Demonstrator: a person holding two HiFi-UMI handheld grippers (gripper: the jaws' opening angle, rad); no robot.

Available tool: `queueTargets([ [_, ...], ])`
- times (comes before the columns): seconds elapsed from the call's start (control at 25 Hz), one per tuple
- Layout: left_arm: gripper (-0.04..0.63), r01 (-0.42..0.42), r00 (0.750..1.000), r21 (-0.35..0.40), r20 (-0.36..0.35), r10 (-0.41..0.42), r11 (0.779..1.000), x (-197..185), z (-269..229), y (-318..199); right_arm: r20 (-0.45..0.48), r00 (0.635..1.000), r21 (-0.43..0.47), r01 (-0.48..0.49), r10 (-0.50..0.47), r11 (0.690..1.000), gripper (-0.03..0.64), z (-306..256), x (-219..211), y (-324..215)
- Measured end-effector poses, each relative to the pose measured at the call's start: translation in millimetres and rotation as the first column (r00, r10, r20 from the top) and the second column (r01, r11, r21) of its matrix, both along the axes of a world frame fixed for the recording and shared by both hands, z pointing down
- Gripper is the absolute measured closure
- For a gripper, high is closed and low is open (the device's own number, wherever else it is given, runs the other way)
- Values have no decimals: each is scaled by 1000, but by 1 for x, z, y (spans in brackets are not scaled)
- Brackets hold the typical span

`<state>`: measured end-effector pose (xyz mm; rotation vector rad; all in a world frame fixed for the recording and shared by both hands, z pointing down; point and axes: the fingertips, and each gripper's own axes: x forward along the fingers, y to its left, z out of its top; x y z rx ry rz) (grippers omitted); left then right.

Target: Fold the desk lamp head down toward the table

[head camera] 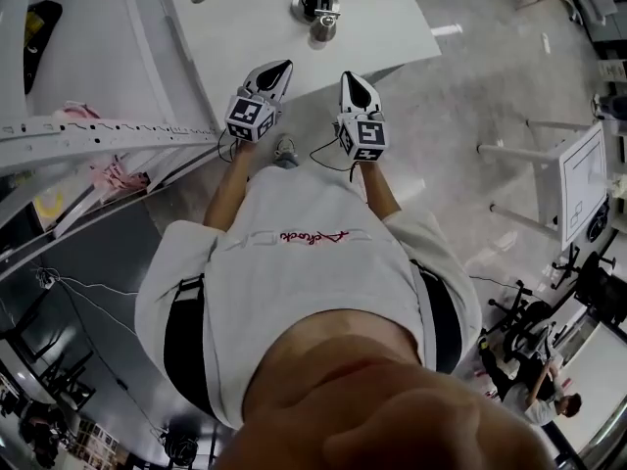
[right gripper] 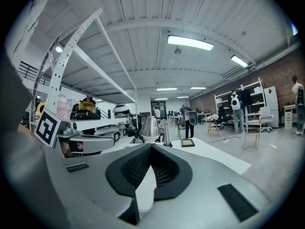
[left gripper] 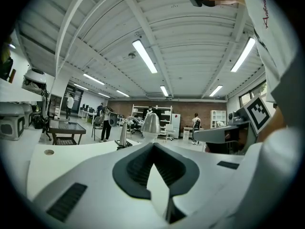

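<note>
While left gripper (head camera: pixel 282 70) and right gripper (head camera: pixel 351 79) hold jaws closed, empty, lamp (head camera: pixel 319 13) stands apart

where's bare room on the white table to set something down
Most of the table is bare: the strips left and right of the desk lamp, and the stretch between it and the near edge. Crowded only at the lamp.

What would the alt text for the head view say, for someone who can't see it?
Seen from above, a person in a pale shirt holds the left tool and right tool, both shut and empty, pointed toward a white table where a desk lamp stands untouched.
</note>
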<state>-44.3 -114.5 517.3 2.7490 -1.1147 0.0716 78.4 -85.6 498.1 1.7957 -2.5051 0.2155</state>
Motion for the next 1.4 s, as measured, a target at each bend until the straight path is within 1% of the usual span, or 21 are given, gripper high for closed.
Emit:
queueTargets([
  [0.08,568,8,1000,6,4,-8,1000,4,0,10,-6,1000,3,11,-11,1000,597,1,3,10],
  [0.32,568,40,999,-6,18,-40,999,16,7,52,-20,999,6,49,-49,999,597,3,10,47],
  [0.48,568,66,998,-24,-1,-66,998,21,10,82,-18,998,-5,68,-68,998,597,8,10,79],
  [0.6,568,69,998,-28,-3,-69,997,20,14,97,-23,996,-1,81,-81,997,597,11,5,94],
  [0.8,568,66,998,-29,-2,-66,997,22,13,113,-14,997,6,82,-82,997,597,9,4,109],
  [0.96,568,65,998,-9,5,-65,998,23,10,126,-15,996,22,86,-85,996,597,7,2,123],
  [1.2,568,56,998,17,10,-57,998,26,0,136,-13,997,58,79,-78,995,597,-7,3,129],
  [1.4,568,54,999,15,7,-54,998,29,3,146,-20,997,61,79,-78,995,597,-6,5,137],
])
